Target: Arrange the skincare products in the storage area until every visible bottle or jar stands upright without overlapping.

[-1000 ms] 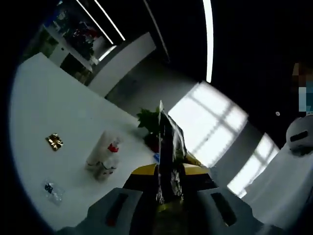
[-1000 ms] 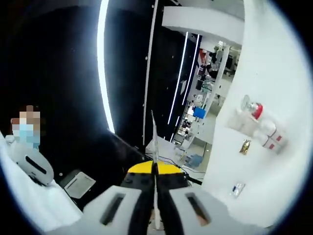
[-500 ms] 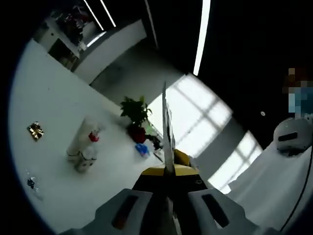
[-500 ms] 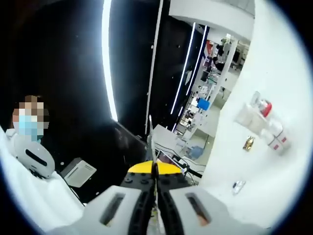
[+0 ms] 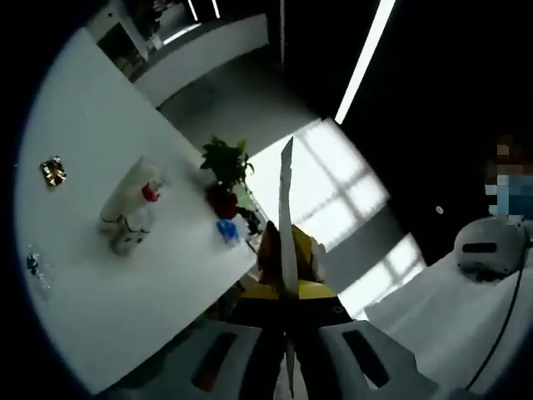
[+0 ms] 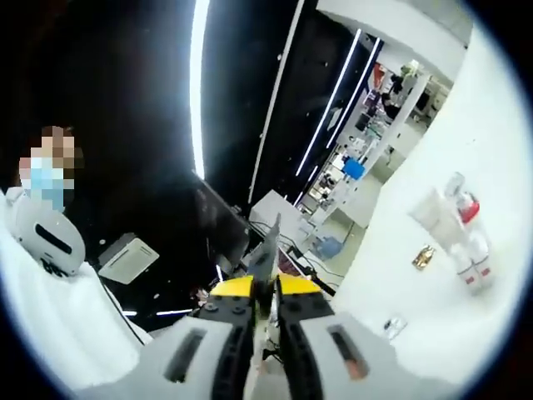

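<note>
Left gripper view, bottles (image 5: 129,212) far left of jaws

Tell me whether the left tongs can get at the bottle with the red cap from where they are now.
Probably not yet. The left tongs are shut and raised off the white table, pointing past its edge. The red-capped bottle lies well off to the side; the table surface between looks free, so swinging over and opening should do.

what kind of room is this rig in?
Probably an open office or lab: a large white table with a cluster of skincare bottles, a potted plant by big windows, and cluttered shelves under ceiling strip lights.
</note>
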Motion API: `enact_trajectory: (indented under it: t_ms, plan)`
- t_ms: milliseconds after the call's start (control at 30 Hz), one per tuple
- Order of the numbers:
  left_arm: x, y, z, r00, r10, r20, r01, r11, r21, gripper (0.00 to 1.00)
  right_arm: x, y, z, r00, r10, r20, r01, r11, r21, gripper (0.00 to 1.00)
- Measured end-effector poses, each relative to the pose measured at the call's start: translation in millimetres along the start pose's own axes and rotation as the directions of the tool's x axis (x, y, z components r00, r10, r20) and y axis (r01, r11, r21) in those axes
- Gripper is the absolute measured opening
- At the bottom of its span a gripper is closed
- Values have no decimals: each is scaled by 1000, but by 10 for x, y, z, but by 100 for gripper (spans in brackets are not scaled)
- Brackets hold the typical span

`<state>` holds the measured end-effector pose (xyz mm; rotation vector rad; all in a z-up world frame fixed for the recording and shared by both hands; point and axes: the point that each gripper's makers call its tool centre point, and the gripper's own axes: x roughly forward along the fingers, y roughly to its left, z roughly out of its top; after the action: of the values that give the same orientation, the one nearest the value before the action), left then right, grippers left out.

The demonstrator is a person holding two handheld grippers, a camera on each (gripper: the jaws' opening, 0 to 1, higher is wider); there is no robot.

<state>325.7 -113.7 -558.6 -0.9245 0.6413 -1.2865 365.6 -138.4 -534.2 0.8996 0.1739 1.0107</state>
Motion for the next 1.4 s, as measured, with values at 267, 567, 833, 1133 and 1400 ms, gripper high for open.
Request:
enact_trajectory:
  t_ms: [267, 567, 833, 1133, 1400]
  plan:
    - [-54, 167, 67, 995, 43, 88, -45, 999, 22, 7, 28, -97, -14, 998, -56, 40, 54, 996, 68, 1]
    - [-112, 407, -204, 993, 94, 73, -90, 994, -57, 4, -15, -373, -100, 987, -155, 47, 148, 981, 125, 1]
    - [-155, 573, -264, 986, 128, 102, -113, 984, -138, 0, 6, -699, -287, 961, -274, -41, 276, 958, 77, 1]
    - [-239, 672, -194, 980, 133, 148, -104, 976, -191, 0, 130, -747, -397, 955, -267, -128, 238, 949, -206, 13]
    - [-258, 820, -112, 971, 164, 171, -126, 969, -214, 0, 212, -792, -494, 950, -257, -177, 215, 951, -224, 34]
